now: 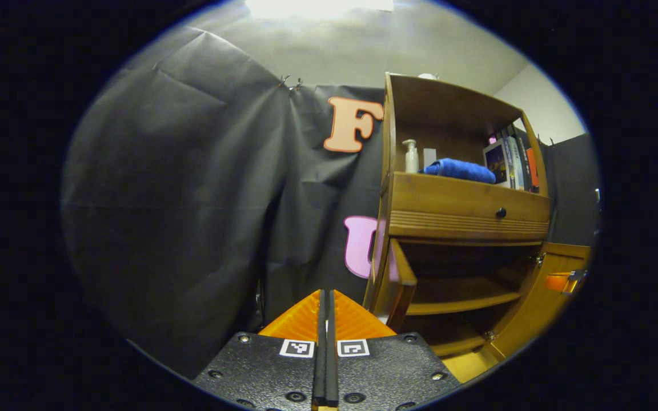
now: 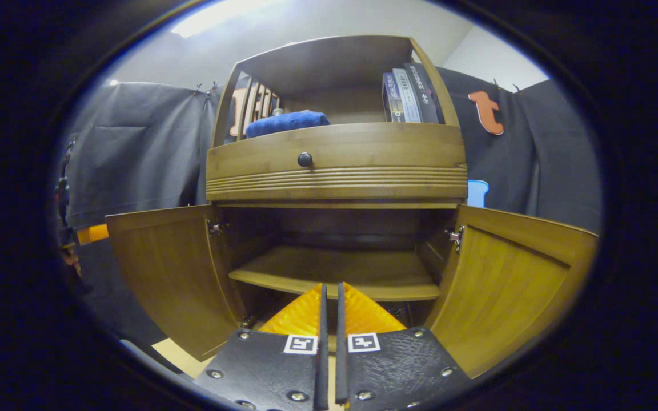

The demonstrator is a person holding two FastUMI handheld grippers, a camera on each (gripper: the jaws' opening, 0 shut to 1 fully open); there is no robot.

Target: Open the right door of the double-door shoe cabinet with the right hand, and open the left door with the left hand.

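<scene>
Cabinet: the shoe cabinet (image 2: pixel 337 165) stands against the booth wall, seen head-on in the right gripper view and from its left side in the left gripper view.
Right door: the right door (image 2: pixel 506 285) is swung well out on its hinges; judged opened.
Left door: the left door (image 2: pixel 163 274) is likewise swung out, seen edge-on (image 1: pixel 400 279) in the left gripper view; judged opened.
Left hand-held gripper: the left hand-held gripper (image 1: pixel 325 319) has its fingers pressed together on nothing, apart from the left door, facing mostly the wall cloth.
Right hand-held gripper: the right hand-held gripper (image 2: pixel 329 319) has its fingers nearly together, a slim gap between, holding nothing, aimed between the doors at the inner shelf (image 2: pixel 334 274).
Task standing: both doors open; judged complete or near it.
Surroundings: drawer knob (image 2: pixel 305 159), blue towel (image 2: pixel 286 122), books (image 2: pixel 409 94), a pump bottle (image 1: pixel 411 156).
Obstructions: none seen in the doors' swing.
</scene>
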